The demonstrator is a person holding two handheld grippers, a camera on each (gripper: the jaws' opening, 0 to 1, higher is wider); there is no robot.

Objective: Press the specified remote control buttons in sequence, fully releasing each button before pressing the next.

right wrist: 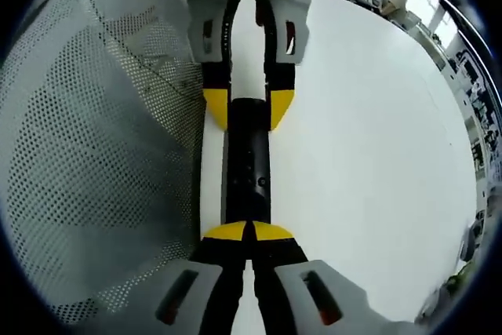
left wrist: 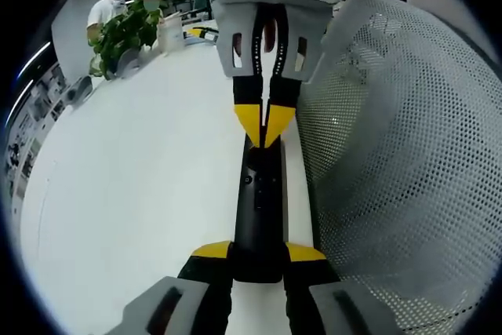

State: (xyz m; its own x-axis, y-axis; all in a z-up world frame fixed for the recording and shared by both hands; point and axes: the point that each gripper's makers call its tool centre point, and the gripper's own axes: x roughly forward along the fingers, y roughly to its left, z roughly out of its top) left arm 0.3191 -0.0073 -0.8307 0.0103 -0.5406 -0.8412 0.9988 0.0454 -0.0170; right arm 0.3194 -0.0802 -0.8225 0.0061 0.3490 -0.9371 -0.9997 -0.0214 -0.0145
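A slim black oblong remote control (left wrist: 259,209) lies flat on the smooth white table (left wrist: 133,194), just beside a white perforated mesh basket (left wrist: 400,147). In the left gripper view the basket stands to the right of the remote; in the right gripper view the same basket (right wrist: 94,139) stands to the left of the remote (right wrist: 247,166).

The left gripper (left wrist: 257,255), with black fingers tipped in yellow, clasps the near end of the remote: one yellow pad (left wrist: 210,251) sits against each long edge, and the fingers are spread just as wide as the remote body. In the right gripper view this gripper (right wrist: 249,107) comes in from the top, its yellow tips straddling the far end of the remote.

The right gripper (right wrist: 249,231) has its two yellow fingertips (right wrist: 223,231) brought together, touching each other, and set on the top face of the remote at its near end. In the left gripper view it (left wrist: 261,127) comes down from the top with the yellow tips meeting in a point on the remote's upper face, close to small round buttons (left wrist: 249,180).

At the far edge of the table stands a green leafy potted plant (left wrist: 125,37), with people behind it.
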